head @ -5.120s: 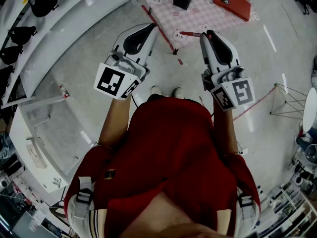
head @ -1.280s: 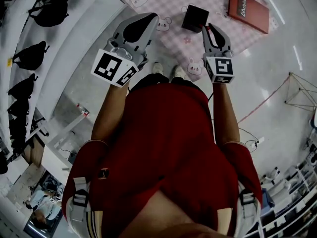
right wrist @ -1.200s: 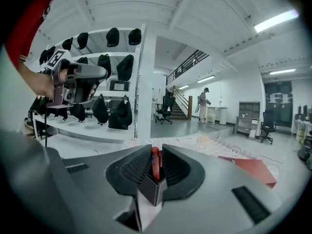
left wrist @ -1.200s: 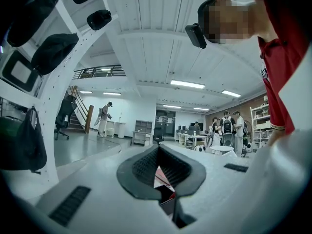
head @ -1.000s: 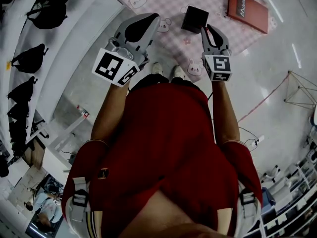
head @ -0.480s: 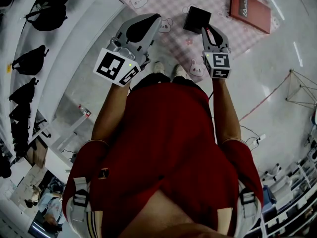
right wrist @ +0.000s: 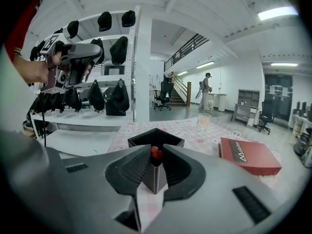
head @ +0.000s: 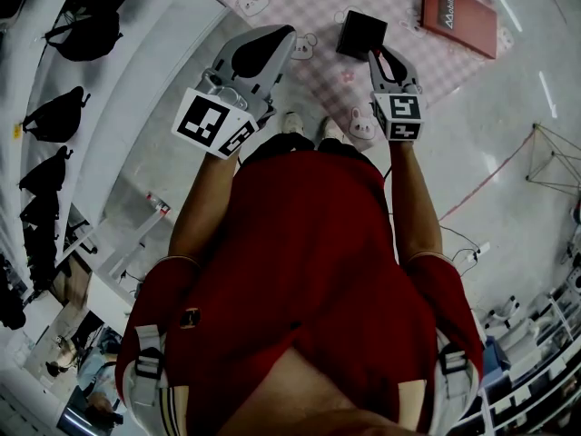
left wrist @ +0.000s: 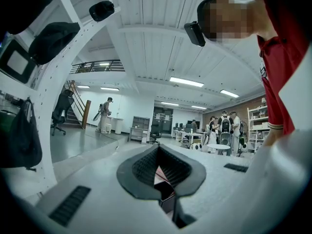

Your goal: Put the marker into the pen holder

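Red marker (right wrist: 156,152), square black pen holder (head: 361,33)

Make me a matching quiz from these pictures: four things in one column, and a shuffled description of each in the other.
Things:
1. marker
2. pen holder
3. book
4. glass

Descriptions:
A. black, square, open at the top
B. clear, standing upright
C. only its rounded red end shows
D. red cover with white lettering, lying flat

Pairs: 1-C, 2-A, 3-D, 4-B
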A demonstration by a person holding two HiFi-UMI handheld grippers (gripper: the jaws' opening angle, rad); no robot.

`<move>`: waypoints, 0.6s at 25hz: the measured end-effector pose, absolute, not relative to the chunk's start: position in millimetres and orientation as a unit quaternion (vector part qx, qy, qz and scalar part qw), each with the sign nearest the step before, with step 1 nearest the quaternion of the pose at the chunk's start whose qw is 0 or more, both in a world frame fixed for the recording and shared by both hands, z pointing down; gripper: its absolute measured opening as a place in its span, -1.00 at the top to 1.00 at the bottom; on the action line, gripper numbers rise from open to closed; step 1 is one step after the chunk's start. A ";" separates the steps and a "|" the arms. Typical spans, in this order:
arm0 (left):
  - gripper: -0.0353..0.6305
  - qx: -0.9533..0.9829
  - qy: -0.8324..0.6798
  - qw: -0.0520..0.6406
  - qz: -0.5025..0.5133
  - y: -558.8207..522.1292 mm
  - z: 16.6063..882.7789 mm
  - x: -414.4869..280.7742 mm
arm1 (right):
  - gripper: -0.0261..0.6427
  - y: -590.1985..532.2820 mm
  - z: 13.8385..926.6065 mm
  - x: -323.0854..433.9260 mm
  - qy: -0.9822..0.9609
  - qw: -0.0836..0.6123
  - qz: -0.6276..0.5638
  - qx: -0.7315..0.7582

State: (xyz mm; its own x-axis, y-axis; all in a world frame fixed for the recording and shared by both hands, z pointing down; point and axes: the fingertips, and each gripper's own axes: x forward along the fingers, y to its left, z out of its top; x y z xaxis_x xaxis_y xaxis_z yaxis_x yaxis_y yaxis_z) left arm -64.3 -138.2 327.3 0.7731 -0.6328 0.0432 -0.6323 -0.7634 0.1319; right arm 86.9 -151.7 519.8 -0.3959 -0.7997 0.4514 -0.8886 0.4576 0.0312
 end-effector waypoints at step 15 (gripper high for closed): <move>0.87 0.943 -0.324 0.074 -0.004 -139.0 330.3 -57.3 | 0.55 -150.1 495.9 85.5 -0.835 0.181 0.099 0.509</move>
